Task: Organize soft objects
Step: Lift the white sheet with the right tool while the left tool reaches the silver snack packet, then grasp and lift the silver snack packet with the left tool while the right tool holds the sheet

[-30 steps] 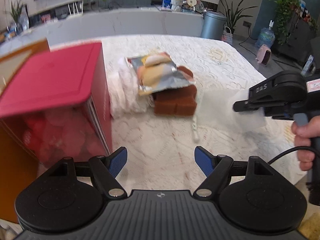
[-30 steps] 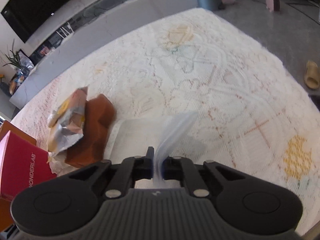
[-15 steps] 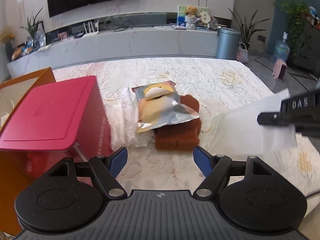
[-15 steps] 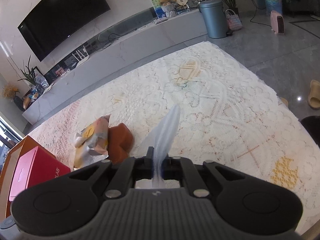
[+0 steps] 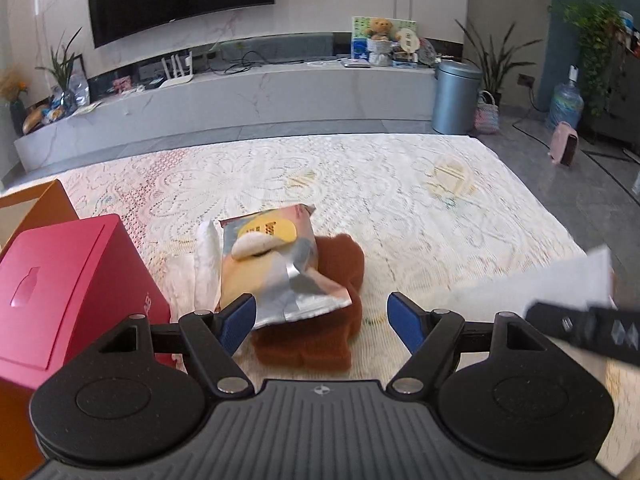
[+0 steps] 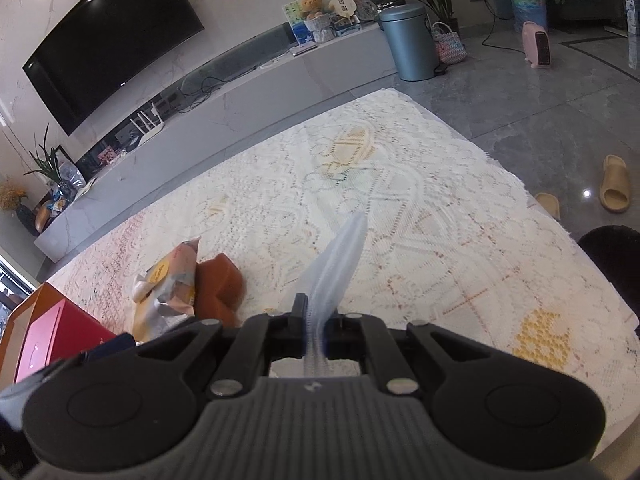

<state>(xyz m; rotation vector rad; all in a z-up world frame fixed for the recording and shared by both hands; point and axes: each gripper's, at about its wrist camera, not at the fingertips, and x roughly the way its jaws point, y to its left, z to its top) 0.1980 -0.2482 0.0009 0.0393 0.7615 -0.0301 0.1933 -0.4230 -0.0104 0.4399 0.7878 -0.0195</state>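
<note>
Right hand-held gripper (image 6: 316, 336): jaws clamped on white sheet (image 6: 336, 264), held above lace-covered counter (image 6: 440, 208). Left hand-held gripper (image 5: 322, 316): jaws spread wide, nothing between. Snack packet (image 5: 276, 268) lies atop brown sponge (image 5: 320, 320), white cloth (image 5: 206, 264) beside. Packet lettering blurred, unreadable. Red box (image 5: 60, 280) at left; side print illegible.

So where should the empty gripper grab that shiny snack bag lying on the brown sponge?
Probably by its near crinkled edge, coming in low from the front. The snack bag lies flat across the brown sponge, and that silvery edge overhangs toward the open left gripper, so one finger could slip under it. The puffy middle looks too wide and slippery to pinch.
</note>
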